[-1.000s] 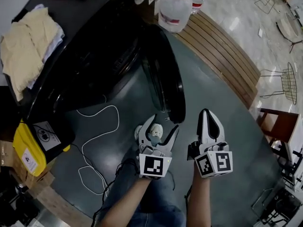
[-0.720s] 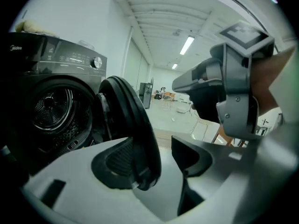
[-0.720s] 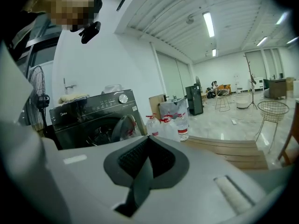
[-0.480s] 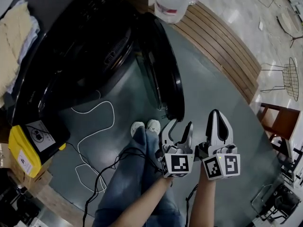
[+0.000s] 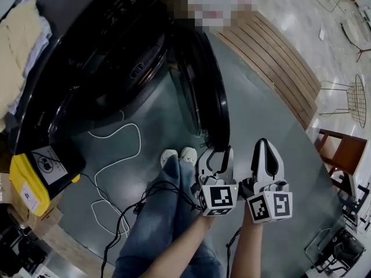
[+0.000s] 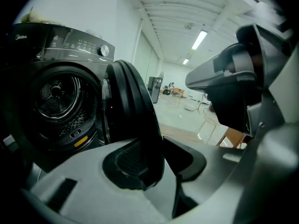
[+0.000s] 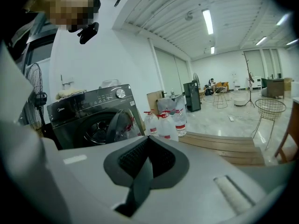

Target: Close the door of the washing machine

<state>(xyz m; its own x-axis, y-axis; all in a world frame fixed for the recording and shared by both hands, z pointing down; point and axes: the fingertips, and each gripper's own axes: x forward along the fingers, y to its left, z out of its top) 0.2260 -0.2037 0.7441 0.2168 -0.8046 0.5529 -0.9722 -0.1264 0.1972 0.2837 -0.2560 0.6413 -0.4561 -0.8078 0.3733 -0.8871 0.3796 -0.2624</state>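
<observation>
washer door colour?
Glossy black door; shows best in the head view.

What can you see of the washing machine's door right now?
The door is round, glossy black and thick-rimmed. It is hinged to the washing machine and swung wide open, standing upright. Its free edge sits between the closing jaws of the left gripper, with a gap beside one pad.

The washing machine [image 5: 98,62] fills the upper left, its door [image 5: 210,97] open. At lower centre, the left gripper [image 5: 217,154] jaws are closing, the door's edge between them.
</observation>
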